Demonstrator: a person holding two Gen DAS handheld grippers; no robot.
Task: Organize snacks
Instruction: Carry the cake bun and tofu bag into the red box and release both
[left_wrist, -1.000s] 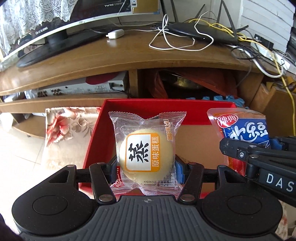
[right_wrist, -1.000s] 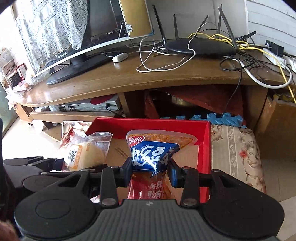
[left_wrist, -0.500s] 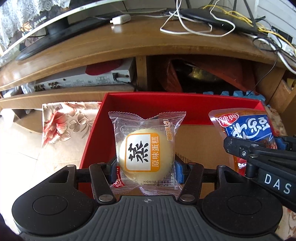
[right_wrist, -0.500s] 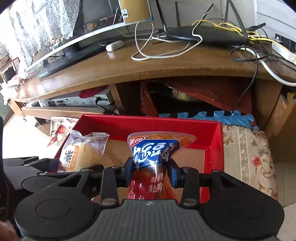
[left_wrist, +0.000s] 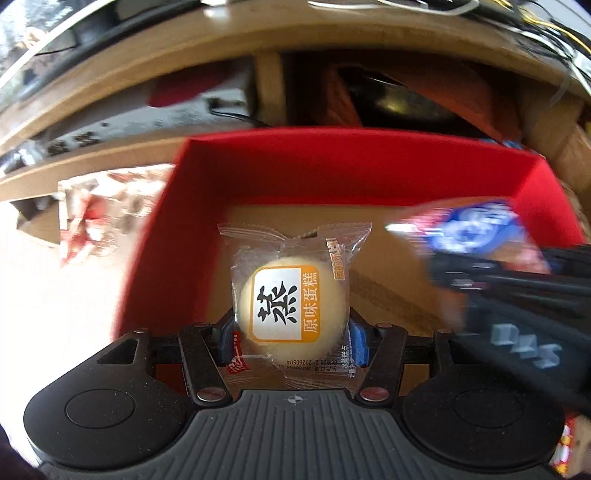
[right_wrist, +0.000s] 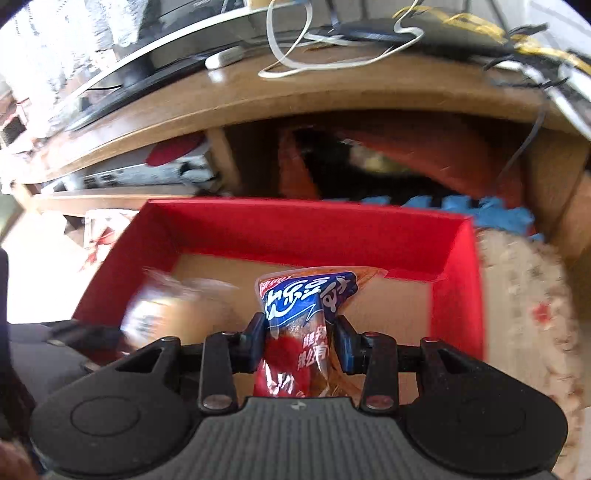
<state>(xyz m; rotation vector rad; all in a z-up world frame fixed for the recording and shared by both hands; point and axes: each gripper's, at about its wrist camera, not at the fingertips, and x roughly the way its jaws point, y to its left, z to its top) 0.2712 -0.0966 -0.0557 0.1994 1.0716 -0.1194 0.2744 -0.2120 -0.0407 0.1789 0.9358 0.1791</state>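
A clear-wrapped round steamed cake (left_wrist: 291, 310) with an orange and white label stands upright between the blue pads of my left gripper (left_wrist: 291, 339). The pads touch its sides while the jaws are opening slightly. It hangs over the cardboard floor of a red box (left_wrist: 332, 162), near the left wall. My right gripper (right_wrist: 301, 343) is shut on a red and blue spicy snack packet (right_wrist: 306, 306), held upright over the red box (right_wrist: 295, 229) middle. In the right wrist view the cake (right_wrist: 173, 314) is a blur at the left. The left wrist view shows the packet (left_wrist: 476, 229) blurred at the right.
A wooden TV stand (right_wrist: 332, 85) rises just behind the box, with a router (right_wrist: 424, 33), loose cables and a monitor base on top. A floral cushion (right_wrist: 528, 295) lies under and right of the box. Blue foam pieces (right_wrist: 461, 206) sit behind its far right corner.
Both grippers have sunk and tipped down toward the red box, each still carrying its packet. The box now fills more of both views, which are motion-blurred.
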